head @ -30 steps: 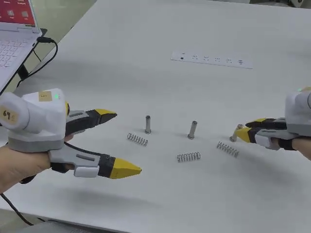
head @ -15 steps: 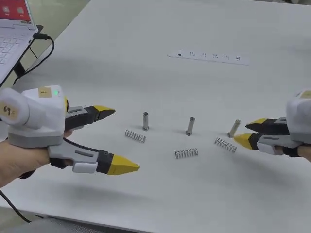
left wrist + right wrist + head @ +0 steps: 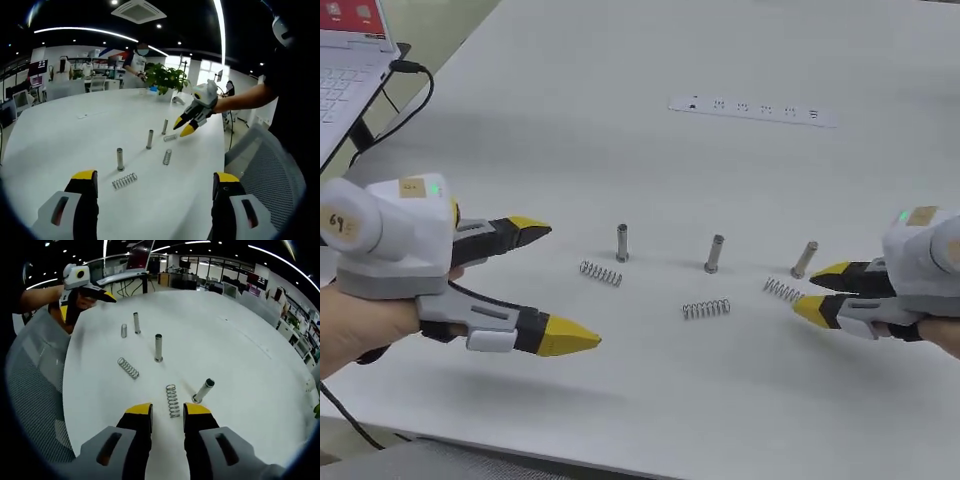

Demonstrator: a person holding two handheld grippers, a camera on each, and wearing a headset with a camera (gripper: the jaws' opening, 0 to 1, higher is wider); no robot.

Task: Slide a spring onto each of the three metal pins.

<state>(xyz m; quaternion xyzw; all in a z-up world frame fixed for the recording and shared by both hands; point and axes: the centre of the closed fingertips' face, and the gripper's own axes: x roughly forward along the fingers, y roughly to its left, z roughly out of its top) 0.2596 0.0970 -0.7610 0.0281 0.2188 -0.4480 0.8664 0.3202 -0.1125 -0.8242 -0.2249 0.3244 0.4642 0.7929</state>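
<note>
Right gripper [image 3: 167,410], jaws narrowly parted, empty; spring [image 3: 172,400] just ahead of its tips, leaning pin [image 3: 203,390] just beyond. Risk: an off-centre pinch could flick the spring away or topple the pin. Left gripper [image 3: 570,285] spread wide, empty.

White table [image 3: 570,120] — three pins [image 3: 622,242], three springs [image 3: 706,309] alongside — power strip [image 3: 752,110] farther back.
</note>
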